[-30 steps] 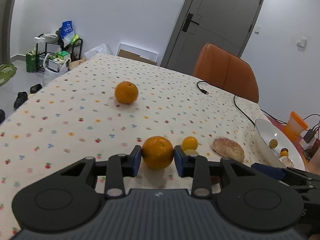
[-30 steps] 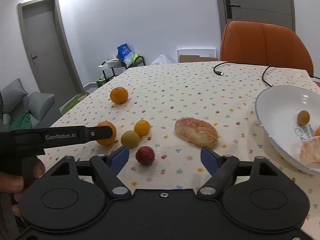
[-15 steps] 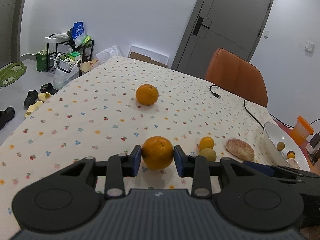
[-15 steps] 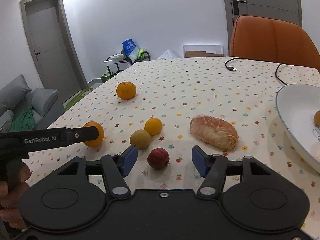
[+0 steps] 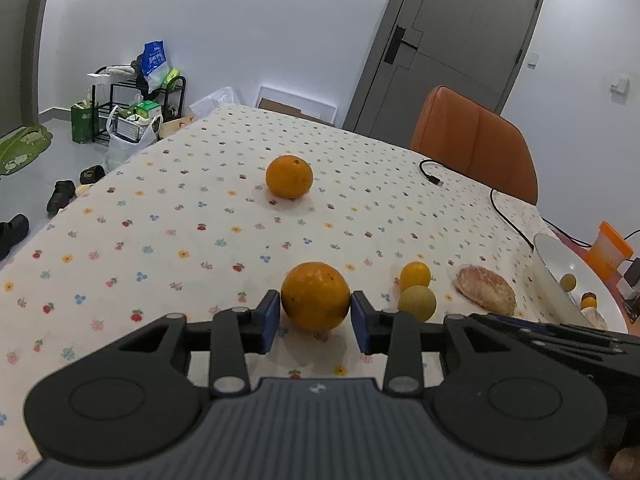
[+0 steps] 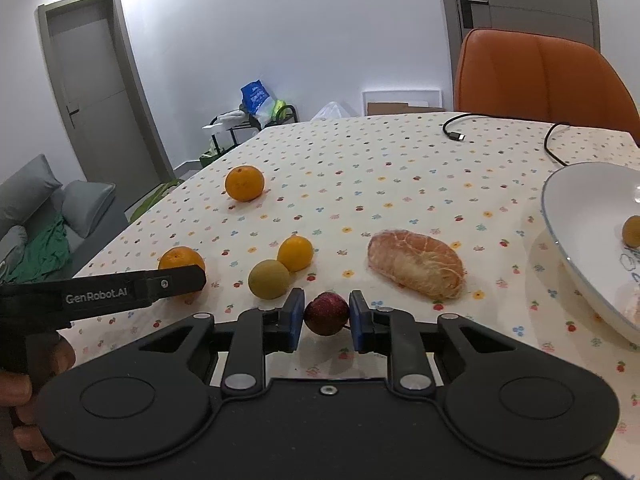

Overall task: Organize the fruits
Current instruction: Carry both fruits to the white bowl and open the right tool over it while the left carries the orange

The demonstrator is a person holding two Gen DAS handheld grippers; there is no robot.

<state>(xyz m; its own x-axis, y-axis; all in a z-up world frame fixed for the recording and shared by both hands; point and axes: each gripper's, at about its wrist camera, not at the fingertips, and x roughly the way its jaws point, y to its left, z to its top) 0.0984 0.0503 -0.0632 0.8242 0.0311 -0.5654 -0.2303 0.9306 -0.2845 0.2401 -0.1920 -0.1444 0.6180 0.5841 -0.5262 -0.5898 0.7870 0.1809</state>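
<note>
A big round orange (image 5: 315,296) is held by the left gripper (image 5: 315,320) above the flowery tablecloth (image 5: 180,216), and a small dark red fruit (image 6: 326,313) on the cloth is pinched by the right gripper (image 6: 325,320), so either could be squashed or dropped before the white bowl (image 6: 580,216) is reached.

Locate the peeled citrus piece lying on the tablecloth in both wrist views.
Left wrist: peeled citrus piece at right, beside the white bowl.
Right wrist: it lies right of centre, above the right gripper.
Shared landmark: the orange chair.
</note>
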